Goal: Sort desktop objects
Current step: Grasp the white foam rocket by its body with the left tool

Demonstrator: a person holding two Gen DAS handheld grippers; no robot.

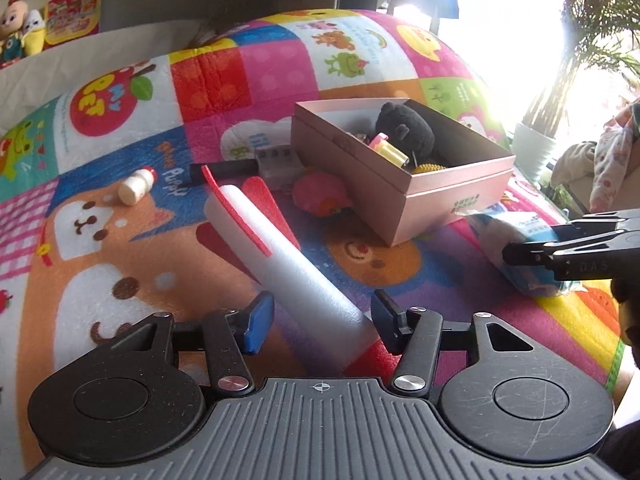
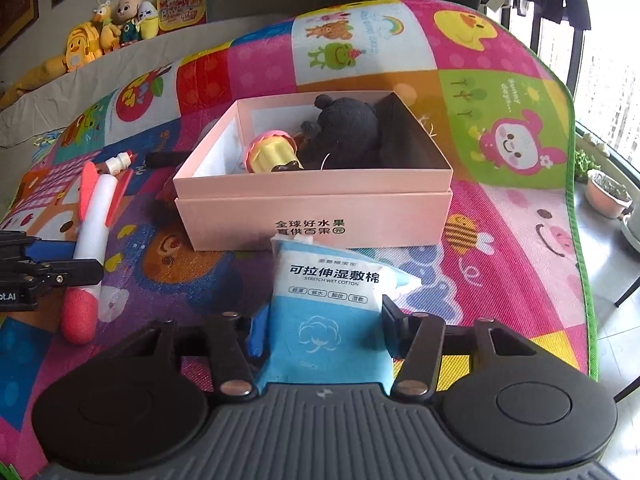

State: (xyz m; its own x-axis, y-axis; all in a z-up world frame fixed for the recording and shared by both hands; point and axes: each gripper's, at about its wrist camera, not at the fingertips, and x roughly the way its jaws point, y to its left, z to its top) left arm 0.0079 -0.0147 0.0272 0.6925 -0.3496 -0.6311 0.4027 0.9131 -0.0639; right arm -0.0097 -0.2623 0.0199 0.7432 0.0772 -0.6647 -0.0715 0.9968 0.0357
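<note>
The left gripper (image 1: 322, 322) has its jaws set around the white foam rocket with red fins and a red nose (image 1: 276, 256). The right finger touches the shaft, but a sliver of mat shows beside the blue left pad (image 1: 256, 326), so I cannot tell if it is truly clamped. The right gripper (image 2: 324, 330) is pressed on both sides of the blue and white soft packet of wet cotton (image 2: 332, 300), whose far end reaches the front wall of the open pink cardboard box (image 2: 312, 208) at the frame's centre.

Free mat lies to the right of the box, as far as the green border of the colourful cartoon play mat (image 2: 520, 248); the box's left side is crowded.

The left view alone shows a pink plush ball (image 1: 320, 194) beside the box and a grey ribbed block (image 1: 276, 160) behind the rocket. The right view alone shows the box's printed front and the mat's edge.

Inside the box: one black plush toy (image 2: 348, 128) and one yellow toy with a pink frill (image 2: 272, 154). One small white bottle with a red cap (image 1: 136, 188) lies at left.
</note>
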